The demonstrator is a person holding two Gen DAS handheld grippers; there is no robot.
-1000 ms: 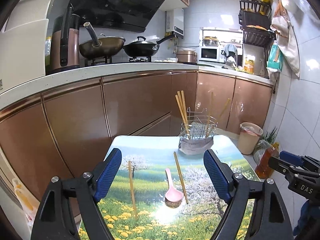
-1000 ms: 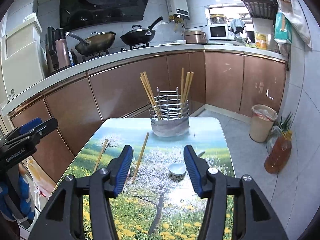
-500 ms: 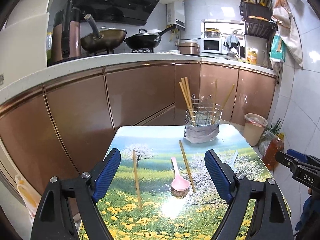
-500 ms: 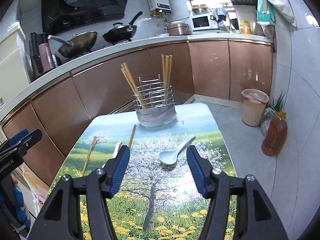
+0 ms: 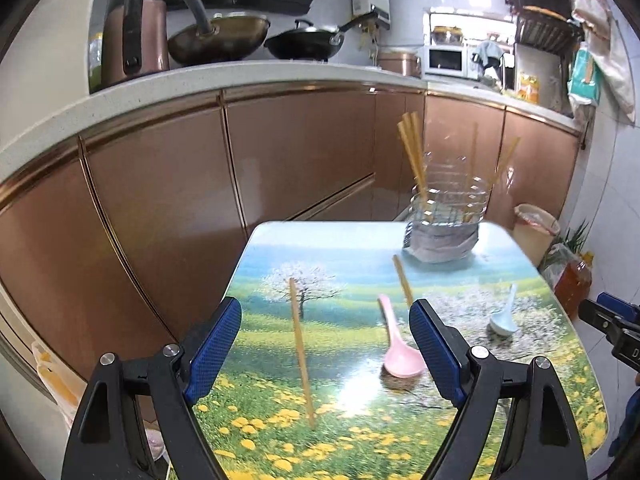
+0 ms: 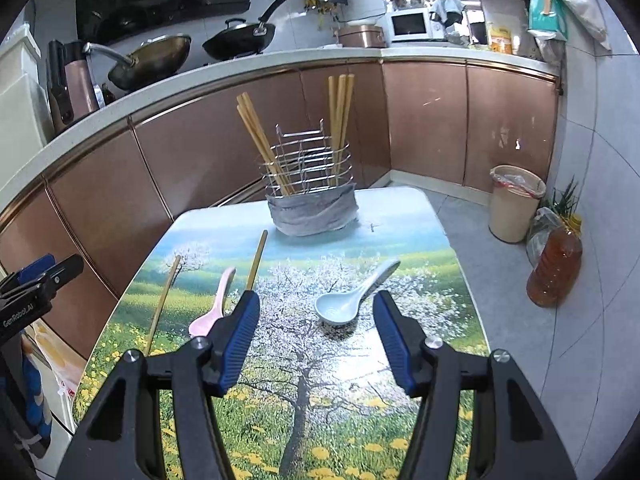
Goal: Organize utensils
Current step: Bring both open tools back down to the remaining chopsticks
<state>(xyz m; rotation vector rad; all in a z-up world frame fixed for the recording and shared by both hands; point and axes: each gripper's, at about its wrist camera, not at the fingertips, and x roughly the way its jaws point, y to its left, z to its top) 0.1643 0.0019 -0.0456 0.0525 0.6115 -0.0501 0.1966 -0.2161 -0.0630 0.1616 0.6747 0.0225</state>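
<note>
Both grippers have dropped closer to the table (image 6: pixel 440 216), left gripper (image 5: pixel 325 344) wide apart over a chopstick (image 5: pixel 300 344), right gripper (image 6: pixel 316 340) empty, half-spread before the blue spoon (image 6: pixel 348 300): pickup looks imminent.

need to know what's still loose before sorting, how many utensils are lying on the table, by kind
chopsticks lying loose: 2, one at the left and one nearer the holder
spoons: 2, a pink spoon and a light blue spoon
total: 4
</note>
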